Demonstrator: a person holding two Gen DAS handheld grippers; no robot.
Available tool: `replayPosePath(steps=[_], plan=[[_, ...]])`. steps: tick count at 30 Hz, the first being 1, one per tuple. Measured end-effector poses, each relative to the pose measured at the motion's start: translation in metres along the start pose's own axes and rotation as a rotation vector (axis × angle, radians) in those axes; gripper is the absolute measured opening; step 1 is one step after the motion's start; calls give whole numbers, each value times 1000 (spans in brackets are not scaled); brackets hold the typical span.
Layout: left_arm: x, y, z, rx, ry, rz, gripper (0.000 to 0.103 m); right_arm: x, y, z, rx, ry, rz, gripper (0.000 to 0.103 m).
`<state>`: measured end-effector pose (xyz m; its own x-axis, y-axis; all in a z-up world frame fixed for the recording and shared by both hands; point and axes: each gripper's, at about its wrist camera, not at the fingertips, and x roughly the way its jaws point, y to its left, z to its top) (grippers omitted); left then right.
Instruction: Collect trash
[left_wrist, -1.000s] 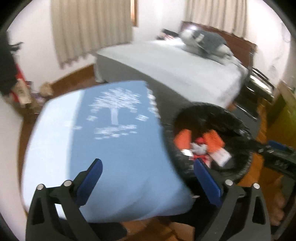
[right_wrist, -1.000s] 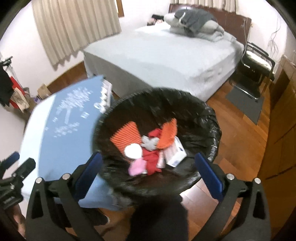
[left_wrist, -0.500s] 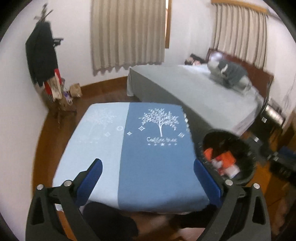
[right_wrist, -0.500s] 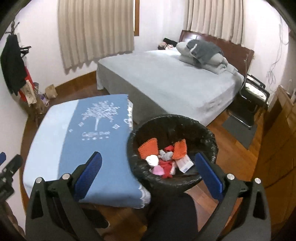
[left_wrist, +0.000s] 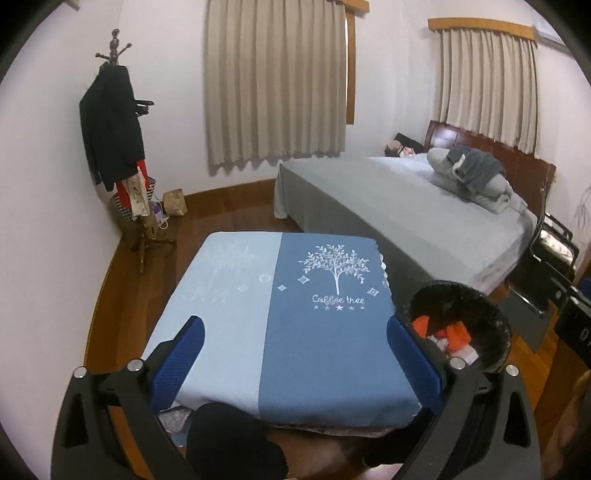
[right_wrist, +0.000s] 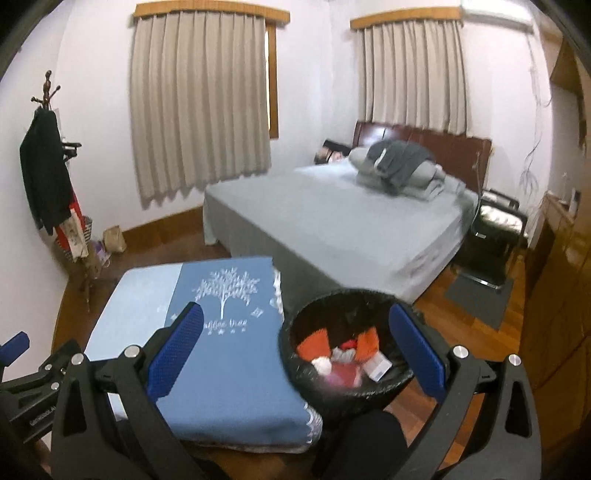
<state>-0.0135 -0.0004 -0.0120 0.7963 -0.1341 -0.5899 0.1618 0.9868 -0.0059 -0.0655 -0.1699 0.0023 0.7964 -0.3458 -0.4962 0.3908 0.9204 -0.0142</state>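
Observation:
A black-lined trash bin (right_wrist: 391, 384) stands on the floor right of a low table with a blue cloth (right_wrist: 229, 362). It holds orange, red, pink and white trash (right_wrist: 343, 354). The bin also shows in the left wrist view (left_wrist: 495, 321), at the table's right edge (left_wrist: 332, 354). My left gripper (left_wrist: 295, 362) is open and empty, held above the table's near end. My right gripper (right_wrist: 295, 354) is open and empty, held above the gap between table and bin. The left gripper shows at the lower left of the right wrist view (right_wrist: 33, 384).
A grey bed (right_wrist: 332, 221) with folded bedding (right_wrist: 399, 166) stands behind the table. A coat stand (left_wrist: 114, 147) with clothes is in the left corner. A black chair (right_wrist: 495, 229) and wooden cabinets (right_wrist: 554, 295) are on the right. The floor is wood.
Both grippers have risen and pulled back from the bin and table, which now look smaller and farther. Both stay open and empty.

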Motion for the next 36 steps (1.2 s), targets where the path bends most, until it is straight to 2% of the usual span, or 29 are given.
replayPosePath(steps=[5,9,14,23,36], plan=[[-9,-10,-4,29,-16,10,97,-9,-5,-3,19,-5,12,98],[-11,-7,-3,3,-19,0,97,-11,-10,-5,47,-19,19,98],[-9,-1,2,-14,-30,36,97,-9,-14,-6,64,-50,-1,98],[3,3,5,-26,-11,70,97,19,-16,-13,61,11,-5,98],[9,10,9,-38,-33,103,97,40,-17,-13,69,40,-37,98]])
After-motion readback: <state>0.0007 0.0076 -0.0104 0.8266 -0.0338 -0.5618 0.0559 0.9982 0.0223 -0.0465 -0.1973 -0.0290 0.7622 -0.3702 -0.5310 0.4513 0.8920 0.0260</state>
